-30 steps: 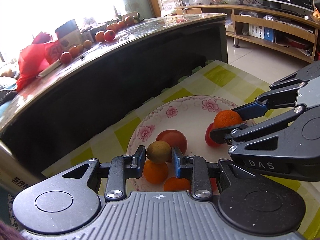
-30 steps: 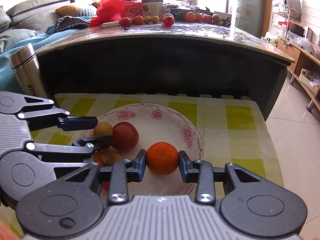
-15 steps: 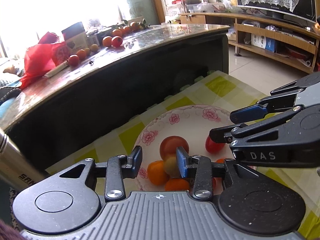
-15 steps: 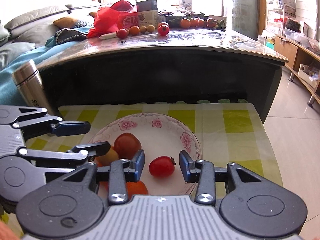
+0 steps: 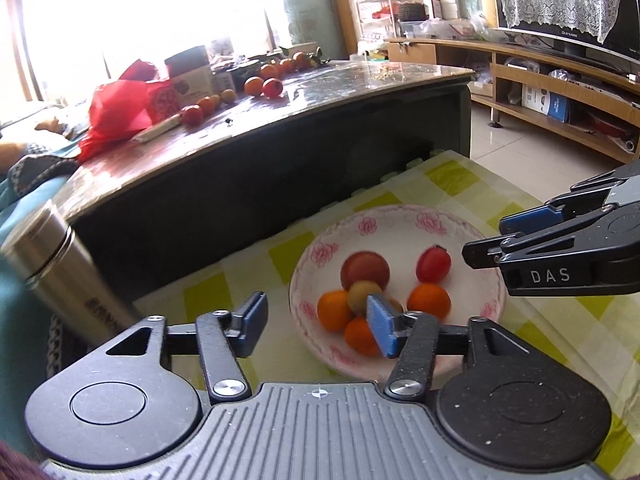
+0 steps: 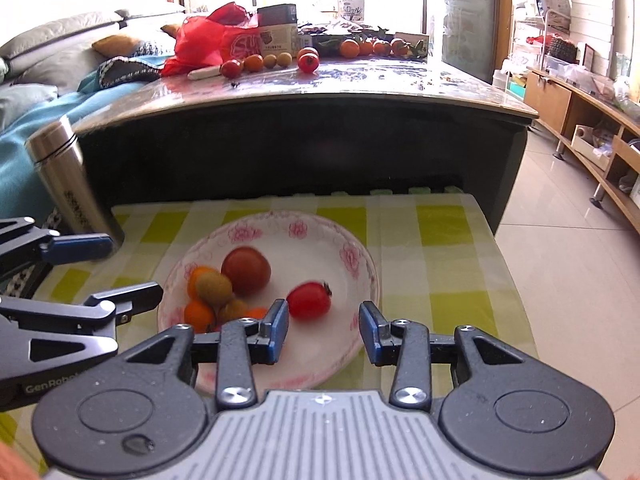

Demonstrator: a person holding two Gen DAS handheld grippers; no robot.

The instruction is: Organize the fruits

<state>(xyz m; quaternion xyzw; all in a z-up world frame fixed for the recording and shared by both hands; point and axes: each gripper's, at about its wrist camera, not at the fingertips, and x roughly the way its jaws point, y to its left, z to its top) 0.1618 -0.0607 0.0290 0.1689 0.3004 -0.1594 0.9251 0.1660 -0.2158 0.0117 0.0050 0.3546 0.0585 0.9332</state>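
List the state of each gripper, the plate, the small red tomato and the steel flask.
Left hand-held gripper: open, holding nothing.
Right hand-held gripper: open, holding nothing.
Plate: on the checked cloth, holding fruit.
Small red tomato: lying loose on the plate, apart from the pile.
Steel flask: capped, beside the cloth.

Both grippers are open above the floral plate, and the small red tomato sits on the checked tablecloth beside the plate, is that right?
Not quite. The small red tomato lies inside the white floral plate, apart from the fruit pile, not on the yellow-checked tablecloth. The right wrist view shows it. The left gripper and right gripper are indeed open.
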